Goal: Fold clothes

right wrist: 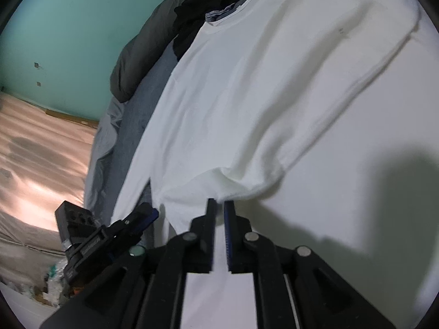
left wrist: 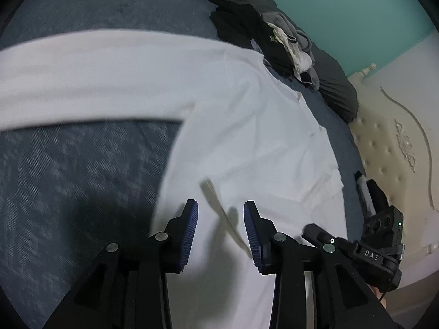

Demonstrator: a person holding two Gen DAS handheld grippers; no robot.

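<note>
A white long-sleeved shirt (left wrist: 247,126) lies spread on the blue patterned bedspread (left wrist: 76,170), with one sleeve stretched across it. My left gripper (left wrist: 221,209) is open just above the shirt's body, and nothing sits between its blue pads. In the right wrist view the shirt (right wrist: 274,96) fills most of the frame, collar at the top. My right gripper (right wrist: 219,203) is shut on a bunched fold of the shirt at its fingertips, lifting the cloth slightly. The left gripper (right wrist: 142,216) shows at the lower left edge of the shirt.
A heap of dark and grey clothes (left wrist: 277,44) lies beyond the shirt's collar, beside a dark grey duvet (left wrist: 337,93). A cream tufted headboard (left wrist: 397,142) borders the bed on one side. A teal wall (right wrist: 68,27) and a light floor (right wrist: 41,150) lie past the bed's edge.
</note>
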